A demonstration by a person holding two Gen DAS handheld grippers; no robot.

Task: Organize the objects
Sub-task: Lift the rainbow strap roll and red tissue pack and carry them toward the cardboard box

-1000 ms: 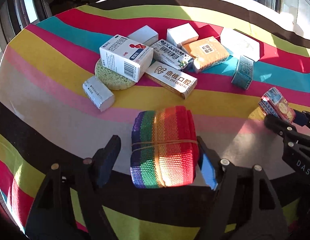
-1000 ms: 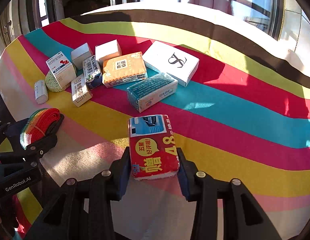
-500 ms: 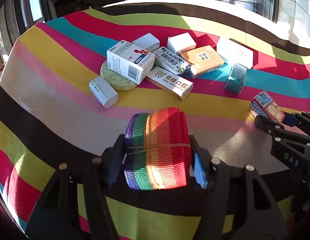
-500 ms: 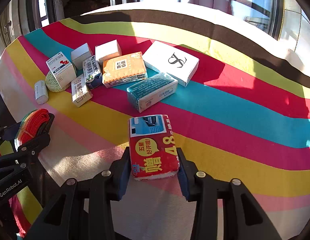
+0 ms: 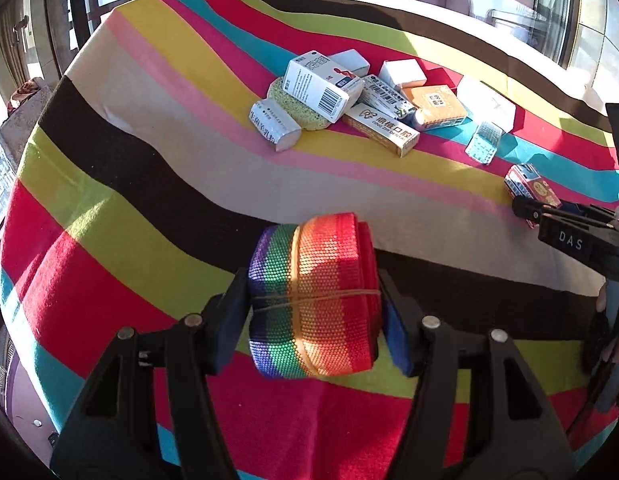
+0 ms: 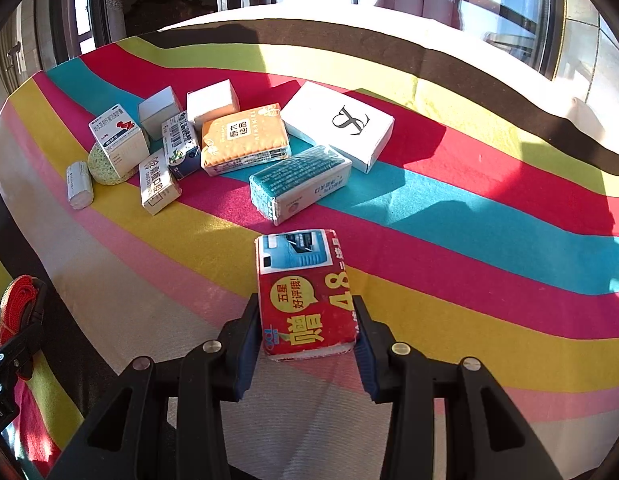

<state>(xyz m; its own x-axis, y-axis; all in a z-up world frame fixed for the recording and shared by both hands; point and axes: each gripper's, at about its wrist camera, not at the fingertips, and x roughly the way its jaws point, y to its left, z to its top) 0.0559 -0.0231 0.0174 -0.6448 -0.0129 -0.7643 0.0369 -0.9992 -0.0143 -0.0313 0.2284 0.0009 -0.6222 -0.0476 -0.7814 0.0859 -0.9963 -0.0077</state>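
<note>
My left gripper [image 5: 313, 312] is shut on a rainbow-striped rolled strap [image 5: 313, 296] bound with a rubber band, held above the near edge of the striped tablecloth [image 5: 149, 152]. My right gripper [image 6: 305, 332] is shut on a red and blue tissue pack [image 6: 303, 292], low over the cloth. The right gripper with its pack [image 5: 531, 188] shows at the right of the left wrist view. The strap [image 6: 17, 304] shows at the left edge of the right wrist view.
A cluster lies on the far cloth: a white medicine box [image 6: 119, 140], a green sponge [image 6: 105, 166], a toothpaste box [image 6: 157, 186], an orange pack [image 6: 243, 138], a teal tissue pack [image 6: 299, 182], a large white box [image 6: 337, 124]. Windows stand behind the table.
My left gripper closed on the rainbow strap and lifted it back toward the table's near edge. The right gripper has stayed still, holding the tissue pack.
</note>
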